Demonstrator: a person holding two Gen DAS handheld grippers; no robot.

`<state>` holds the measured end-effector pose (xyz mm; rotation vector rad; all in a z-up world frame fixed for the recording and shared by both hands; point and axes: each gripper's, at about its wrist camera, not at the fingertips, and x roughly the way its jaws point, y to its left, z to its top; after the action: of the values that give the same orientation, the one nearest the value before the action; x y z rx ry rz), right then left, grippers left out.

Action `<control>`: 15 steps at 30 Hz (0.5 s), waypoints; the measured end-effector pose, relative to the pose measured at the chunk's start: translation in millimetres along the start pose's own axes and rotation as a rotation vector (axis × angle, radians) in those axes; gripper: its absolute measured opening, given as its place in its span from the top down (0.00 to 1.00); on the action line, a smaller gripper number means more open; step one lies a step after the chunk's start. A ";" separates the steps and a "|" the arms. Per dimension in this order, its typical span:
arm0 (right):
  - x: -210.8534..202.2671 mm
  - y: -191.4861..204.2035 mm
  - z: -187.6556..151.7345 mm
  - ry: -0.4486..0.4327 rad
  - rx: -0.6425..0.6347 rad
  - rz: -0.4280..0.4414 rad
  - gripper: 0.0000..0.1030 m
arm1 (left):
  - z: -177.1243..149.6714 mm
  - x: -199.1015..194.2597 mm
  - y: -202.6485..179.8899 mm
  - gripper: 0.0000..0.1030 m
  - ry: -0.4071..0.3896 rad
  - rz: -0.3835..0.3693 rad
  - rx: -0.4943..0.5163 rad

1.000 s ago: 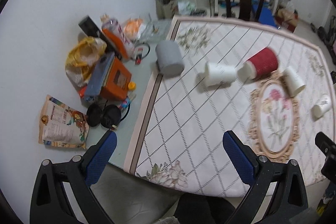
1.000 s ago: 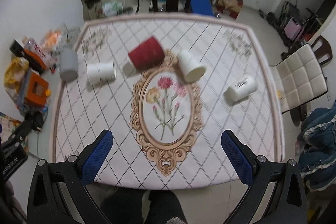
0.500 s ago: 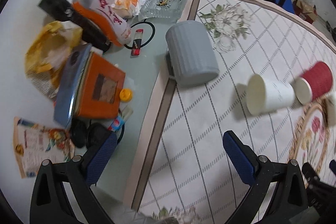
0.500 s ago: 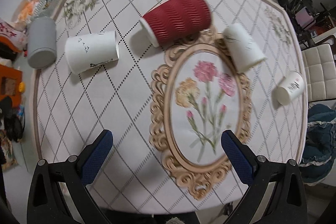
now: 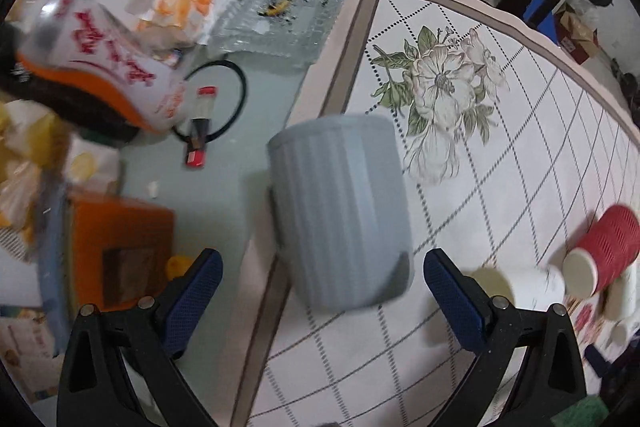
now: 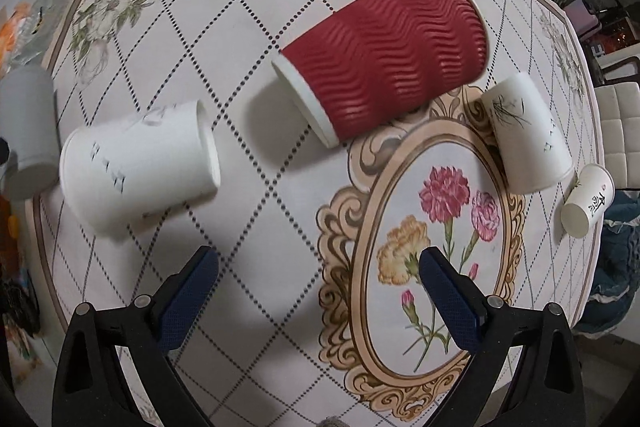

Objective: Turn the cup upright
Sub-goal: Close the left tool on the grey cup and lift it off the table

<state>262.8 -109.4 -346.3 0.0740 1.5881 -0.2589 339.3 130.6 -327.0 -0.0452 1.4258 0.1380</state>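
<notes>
- Grey cup [image 5: 340,211] now fills frame centre, closer than before, lying between the spread left gripper [image 5: 320,291].
- Red cup [image 6: 384,59] looms larger, above the spread, empty right gripper [image 6: 318,291].

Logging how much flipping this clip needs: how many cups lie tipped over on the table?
5. Grey cup at the mat's left edge, white cup beside it, red cup mid-mat, white cup to its right, small white cup far right. None seems hidden.

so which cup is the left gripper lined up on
The grey ribbed cup, lying at the mat's edge between the open left gripper's fingers; the red and white paper cups lie farther right.
</notes>
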 end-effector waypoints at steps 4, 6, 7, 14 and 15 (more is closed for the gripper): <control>4.8 1.1 7.8 0.009 0.011 -0.007 0.02 | 15.1 23.1 -1.7 0.01 0.035 -0.030 0.012; 7.3 2.1 13.3 0.015 0.017 -0.011 0.02 | 18.5 34.1 -3.6 0.08 0.053 -0.038 0.023; 8.2 2.5 15.3 0.017 0.020 -0.015 0.02 | 19.3 38.0 -4.2 0.14 0.060 -0.039 0.026; 15.1 -13.5 28.0 0.027 0.039 -0.045 0.02 | 21.5 58.5 -1.6 0.20 0.048 -0.083 0.020; 15.1 -16.5 29.9 0.029 0.046 -0.046 0.02 | 21.0 58.2 -0.9 0.20 0.042 -0.084 0.024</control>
<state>288.1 -133.4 -359.7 0.0775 1.6142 -0.3320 368.1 136.1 -381.6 -0.0883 1.4654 0.0508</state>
